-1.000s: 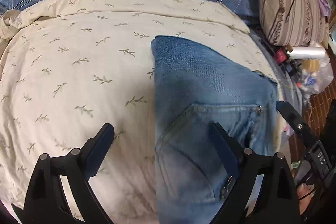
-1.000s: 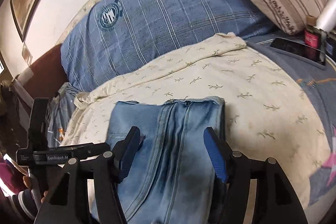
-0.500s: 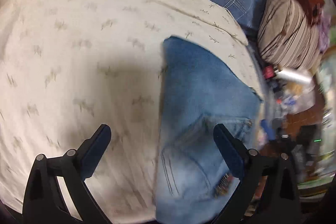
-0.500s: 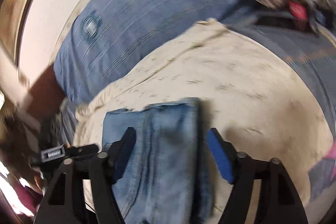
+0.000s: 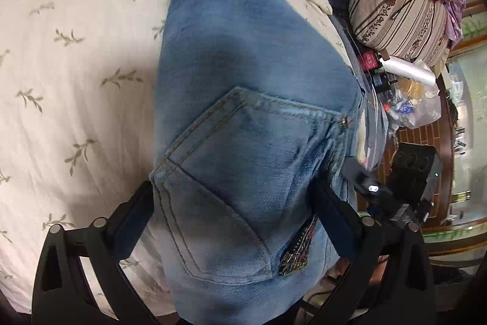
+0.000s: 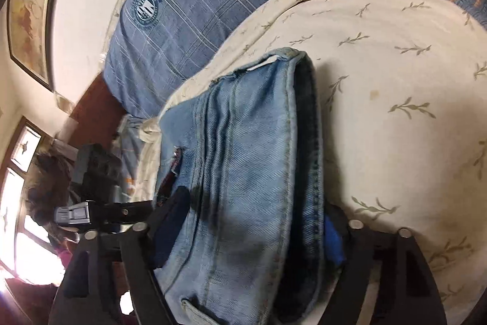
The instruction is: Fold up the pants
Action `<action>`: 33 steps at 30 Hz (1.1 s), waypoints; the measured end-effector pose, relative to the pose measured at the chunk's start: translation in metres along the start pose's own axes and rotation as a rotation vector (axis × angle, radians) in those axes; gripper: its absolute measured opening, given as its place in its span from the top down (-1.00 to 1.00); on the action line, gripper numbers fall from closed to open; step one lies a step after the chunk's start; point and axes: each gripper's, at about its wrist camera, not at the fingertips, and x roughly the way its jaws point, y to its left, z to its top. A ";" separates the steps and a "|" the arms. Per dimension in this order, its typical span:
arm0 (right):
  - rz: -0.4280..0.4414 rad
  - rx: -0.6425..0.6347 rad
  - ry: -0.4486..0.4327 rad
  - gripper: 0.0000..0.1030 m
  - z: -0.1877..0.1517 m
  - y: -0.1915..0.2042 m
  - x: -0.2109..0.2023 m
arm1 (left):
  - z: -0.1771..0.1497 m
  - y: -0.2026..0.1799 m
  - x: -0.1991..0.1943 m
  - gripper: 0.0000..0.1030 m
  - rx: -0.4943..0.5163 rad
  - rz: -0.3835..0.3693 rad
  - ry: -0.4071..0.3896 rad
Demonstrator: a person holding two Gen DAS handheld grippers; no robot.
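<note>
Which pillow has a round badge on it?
The blue plaid pillow against the wall. Its round badge is printed on it; the striped tan pillow only has brown bands.

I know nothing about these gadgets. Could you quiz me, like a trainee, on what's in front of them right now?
1. True or false: the jeans lie on a cream leaf-print sheet.
2. What shows on the jeans in the left view: A a back pocket, B a zip fly, C a belt?
3. Which pillow bears a round crest?

Key: 1 true. 2 A. 3 The blue plaid one.
</note>
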 end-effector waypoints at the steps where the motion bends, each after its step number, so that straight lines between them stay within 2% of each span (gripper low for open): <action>1: -0.040 -0.024 -0.003 -0.08 -0.001 0.008 0.000 | -0.002 -0.004 -0.003 -0.56 0.011 0.001 -0.002; 2: -0.054 -0.038 -0.009 0.03 -0.002 0.015 -0.003 | -0.004 -0.009 -0.007 -0.46 0.029 0.021 -0.011; 3: -0.044 -0.050 -0.020 0.20 -0.003 0.024 -0.009 | -0.007 -0.014 -0.013 -0.19 0.062 0.030 -0.025; 4: -0.037 -0.058 -0.025 0.25 -0.004 0.029 -0.013 | -0.011 -0.020 -0.019 -0.03 0.096 0.038 -0.041; 6: -0.029 -0.072 -0.019 0.26 -0.003 0.046 -0.018 | -0.015 -0.026 -0.030 0.02 0.139 0.039 -0.067; 10: 0.004 -0.073 0.010 0.26 0.005 0.070 -0.004 | -0.009 -0.013 -0.056 0.03 0.121 0.058 -0.142; 15: 0.111 -0.161 0.029 0.26 0.044 0.134 0.044 | 0.018 0.043 -0.115 0.03 0.004 0.060 -0.269; 17: 0.128 -0.206 0.030 0.26 0.058 0.159 0.066 | 0.034 0.062 -0.141 0.02 -0.022 0.094 -0.331; 19: 0.131 -0.232 0.025 0.23 0.072 0.180 0.094 | 0.050 0.078 -0.157 -0.09 -0.037 0.149 -0.372; 20: 0.114 -0.240 0.030 0.21 0.079 0.189 0.116 | 0.057 0.086 -0.161 -0.13 -0.046 0.175 -0.381; 21: 0.067 -0.264 0.032 0.20 0.081 0.193 0.131 | 0.067 0.099 -0.163 -0.27 -0.066 0.223 -0.393; 22: -0.013 -0.295 0.036 0.18 0.081 0.196 0.149 | 0.073 0.107 -0.160 -0.43 -0.085 0.268 -0.403; 23: -0.097 -0.324 0.062 0.07 0.080 0.196 0.173 | 0.080 0.120 -0.155 -0.49 -0.104 0.341 -0.410; 24: -0.146 -0.338 0.093 0.07 0.077 0.193 0.188 | 0.086 0.134 -0.145 -0.50 -0.124 0.425 -0.393; 25: -0.206 -0.352 0.112 0.07 0.074 0.191 0.201 | 0.089 0.146 -0.135 -0.51 -0.139 0.473 -0.364; 26: -0.202 -0.357 0.107 0.04 0.069 0.188 0.208 | 0.092 0.158 -0.124 -0.56 -0.148 0.484 -0.322; 27: -0.195 -0.351 0.093 0.06 0.068 0.186 0.206 | 0.093 0.163 -0.117 -0.58 -0.155 0.447 -0.311; 28: -0.187 -0.343 0.080 0.03 0.068 0.186 0.200 | 0.090 0.167 -0.118 -0.63 -0.167 0.420 -0.334; 31: -0.210 -0.346 0.042 0.00 0.066 0.187 0.178 | 0.082 0.163 -0.130 -0.63 -0.161 0.408 -0.376; 32: -0.228 -0.350 0.028 -0.12 0.064 0.190 0.169 | 0.076 0.161 -0.135 -0.63 -0.169 0.411 -0.401; 33: -0.243 -0.354 0.013 -0.35 0.062 0.192 0.157 | 0.069 0.164 -0.142 -0.63 -0.178 0.420 -0.415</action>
